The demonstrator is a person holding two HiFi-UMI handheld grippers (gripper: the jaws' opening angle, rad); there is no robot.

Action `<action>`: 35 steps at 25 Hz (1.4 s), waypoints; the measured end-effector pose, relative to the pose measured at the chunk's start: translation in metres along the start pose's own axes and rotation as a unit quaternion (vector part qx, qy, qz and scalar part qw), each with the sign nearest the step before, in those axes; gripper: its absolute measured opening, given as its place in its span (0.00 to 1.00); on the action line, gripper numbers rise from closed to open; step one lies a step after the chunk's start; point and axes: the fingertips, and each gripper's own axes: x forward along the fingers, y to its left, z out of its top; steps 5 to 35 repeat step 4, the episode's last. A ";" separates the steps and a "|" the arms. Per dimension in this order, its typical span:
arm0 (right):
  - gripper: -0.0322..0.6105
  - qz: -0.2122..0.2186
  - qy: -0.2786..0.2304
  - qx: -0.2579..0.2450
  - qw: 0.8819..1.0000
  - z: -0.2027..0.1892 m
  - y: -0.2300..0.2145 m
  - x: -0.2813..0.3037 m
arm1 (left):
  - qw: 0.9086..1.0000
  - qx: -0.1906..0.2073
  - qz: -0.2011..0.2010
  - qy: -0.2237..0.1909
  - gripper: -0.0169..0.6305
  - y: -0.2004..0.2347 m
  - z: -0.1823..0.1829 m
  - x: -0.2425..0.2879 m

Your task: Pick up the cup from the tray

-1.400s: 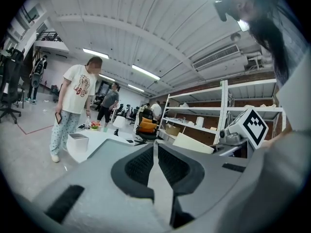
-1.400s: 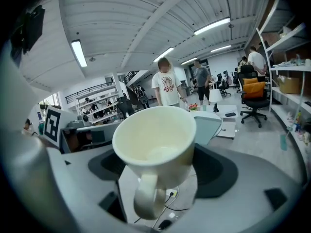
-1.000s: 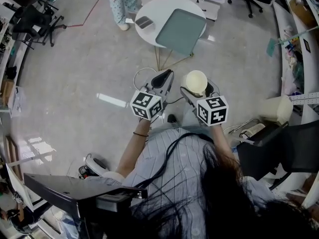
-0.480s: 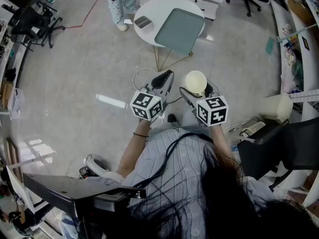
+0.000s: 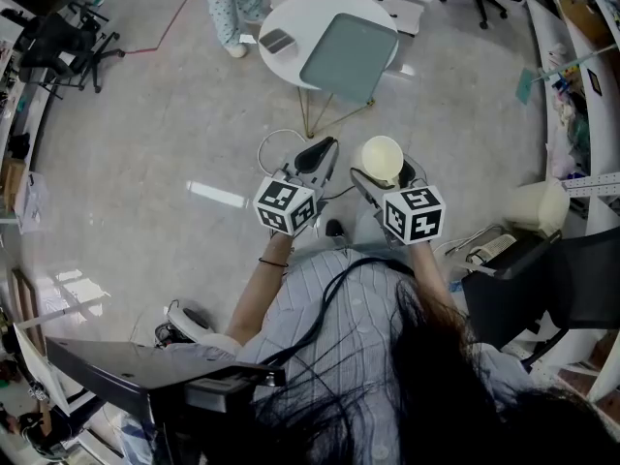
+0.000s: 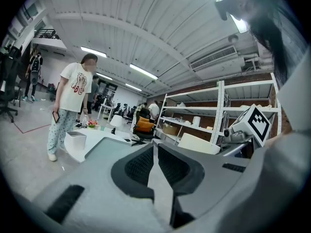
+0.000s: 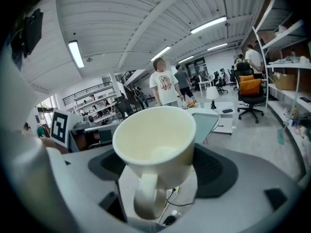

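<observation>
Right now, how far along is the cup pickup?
Done: the cream ceramic cup is off the grey-green rectangular tray on the round white table. In hand: the right gripper clamps it. The left gripper is shut, empty. Nothing seems left.

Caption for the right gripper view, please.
Right claw shut on an empty cream cup, its handle facing the camera.

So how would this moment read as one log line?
right gripper: shut on cup | left gripper: shut, empty | tray: on round table
</observation>
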 end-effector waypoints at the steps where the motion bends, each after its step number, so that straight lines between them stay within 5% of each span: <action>1: 0.68 0.000 0.000 0.001 1.000 0.001 -0.001 0.000 | 1.000 0.000 0.000 0.001 0.08 0.000 0.000 0.000; 35: 0.68 -0.001 -0.001 0.003 1.000 0.004 -0.003 0.001 | 1.000 -0.002 0.000 0.003 0.08 0.001 0.000 0.002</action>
